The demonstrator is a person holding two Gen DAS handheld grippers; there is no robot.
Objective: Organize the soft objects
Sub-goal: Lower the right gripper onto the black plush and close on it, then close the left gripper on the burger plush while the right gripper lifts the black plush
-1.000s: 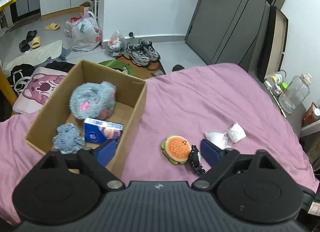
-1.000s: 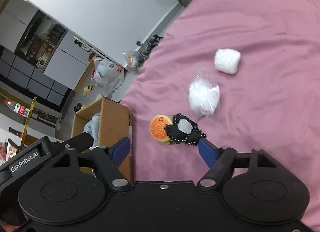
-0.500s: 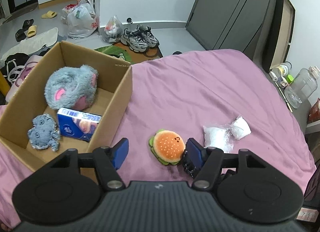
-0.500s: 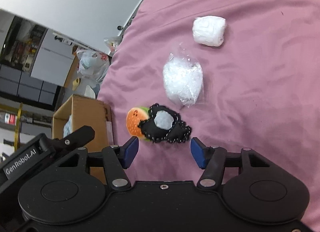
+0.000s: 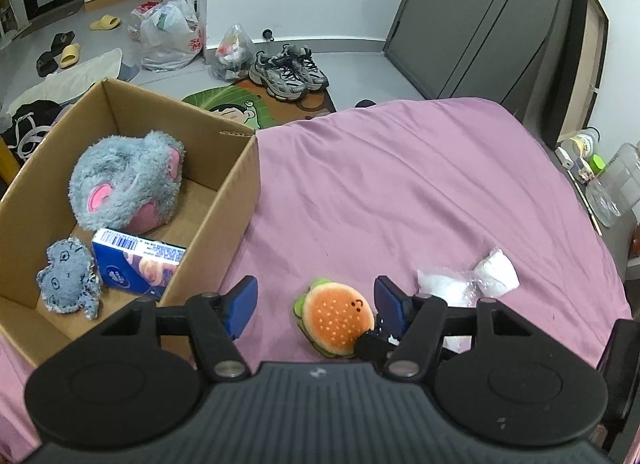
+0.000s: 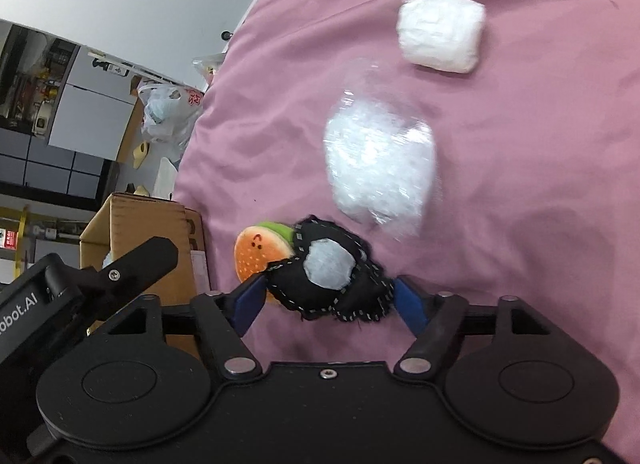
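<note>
A plush burger (image 5: 335, 319) lies on the pink bed between the fingers of my open left gripper (image 5: 316, 302), which touches nothing. It also shows in the right wrist view (image 6: 260, 254). A black felt toy with a grey patch (image 6: 326, 274) lies next to the burger, between the blue pads of my right gripper (image 6: 330, 298), which is open around it. A clear bag of white stuffing (image 6: 380, 168) and a white wrapped bundle (image 6: 440, 34) lie beyond. The cardboard box (image 5: 236, 188) at the left holds a grey plush (image 5: 128, 180), a denim toy (image 5: 68, 278) and a blue packet (image 5: 138, 262).
The pink bedsheet (image 5: 400, 184) spreads to the far right. Shoes (image 5: 288, 72), plastic bags (image 5: 168, 32) and slippers lie on the floor past the bed. A jar and clutter (image 5: 612, 188) stand on a side table at the right edge.
Both grippers have moved down and forward toward the burger and the black toy. The right gripper's fingers have narrowed and now flank the black toy. The left gripper's fingers now flank the burger.
</note>
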